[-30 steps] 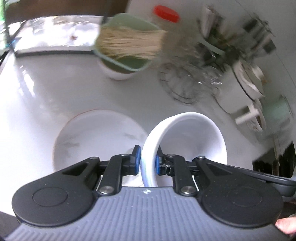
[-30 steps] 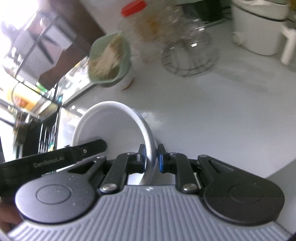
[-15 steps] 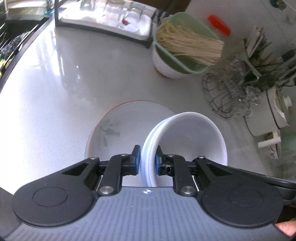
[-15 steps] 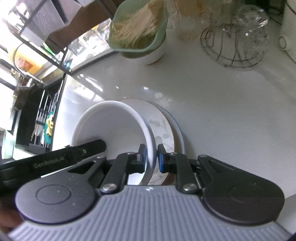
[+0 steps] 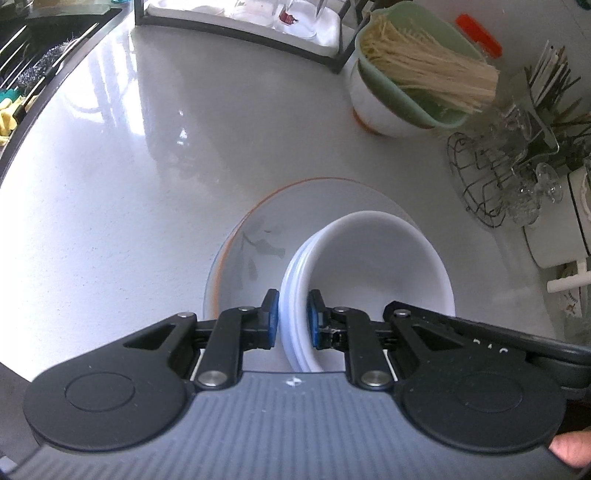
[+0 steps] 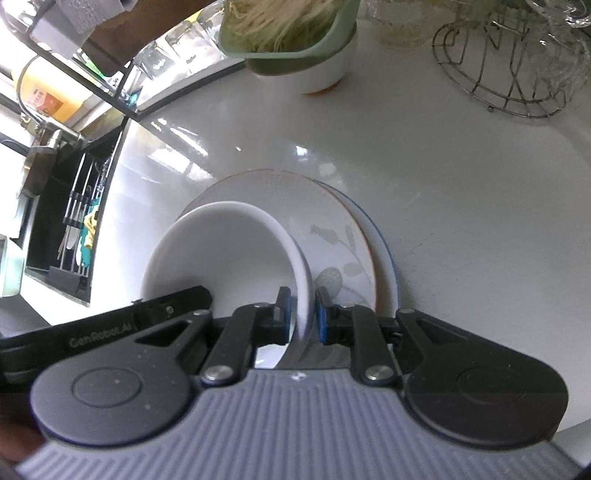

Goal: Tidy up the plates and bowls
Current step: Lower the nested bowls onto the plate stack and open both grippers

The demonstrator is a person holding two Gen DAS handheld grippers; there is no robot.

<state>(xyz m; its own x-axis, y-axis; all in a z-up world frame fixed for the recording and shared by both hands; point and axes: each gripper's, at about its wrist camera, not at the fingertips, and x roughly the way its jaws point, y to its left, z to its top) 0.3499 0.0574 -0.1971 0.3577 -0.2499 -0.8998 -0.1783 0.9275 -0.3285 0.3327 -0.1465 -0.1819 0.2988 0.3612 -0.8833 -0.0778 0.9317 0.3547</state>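
Spreading wide under everything is the glossy white counter (image 5: 110, 206), with a black drying rack of glasses (image 5: 258, 22) along its far edge. On the counter lies a stack of plates (image 6: 354, 258); the top one has an orange rim and a grey leaf print, and a blue-rimmed plate peeks out from under it. Over those plates hangs a stack of white bowls (image 5: 373, 266), nested one in another, tipped a little and carried from two sides; whether it touches the top plate I cannot tell. Beyond stands a white bowl holding a green strainer of dry noodles (image 5: 417, 77), and off to the right a wire rack with glassware (image 5: 495, 184). The left gripper (image 5: 292, 319) points steeply down, its blue pads pinched tight on the near left wall of the bowl stack, one pad outside and one inside. The right gripper (image 6: 302, 315) is angled down likewise and clamps the opposite wall the same way, rim between its pads. A fingertip (image 5: 570, 448) of the person shows at the lower right corner of the left view.
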